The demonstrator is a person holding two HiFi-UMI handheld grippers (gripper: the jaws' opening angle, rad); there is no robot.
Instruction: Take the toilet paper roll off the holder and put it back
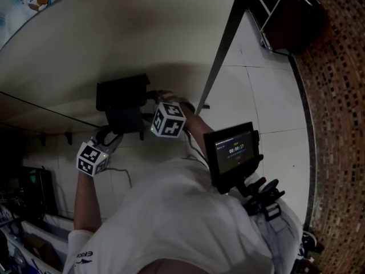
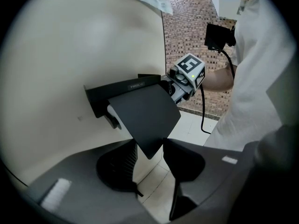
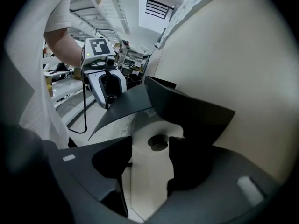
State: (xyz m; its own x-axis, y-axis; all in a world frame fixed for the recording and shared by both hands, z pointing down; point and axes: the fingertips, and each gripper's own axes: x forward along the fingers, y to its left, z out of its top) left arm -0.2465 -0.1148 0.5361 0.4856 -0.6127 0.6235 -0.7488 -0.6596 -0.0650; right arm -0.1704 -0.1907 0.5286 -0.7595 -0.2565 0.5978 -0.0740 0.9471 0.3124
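Note:
A black toilet paper holder hangs on the cream wall. Its flat lid is swung up and outward. The lid's lower corner lies at the tips of my left gripper, whose jaws stand apart with floor showing between them. A sliver of the white toilet paper roll shows under the lid. In the right gripper view the roll sits end-on under the holder body, its dark core facing me. My right gripper has a jaw against each side of the roll.
The person's white shirt and a chest-mounted screen fill the lower head view. A dark slanted pole crosses the tiled floor, and a brick-patterned wall runs along the right. Shelving stands beyond the left gripper's marker cube.

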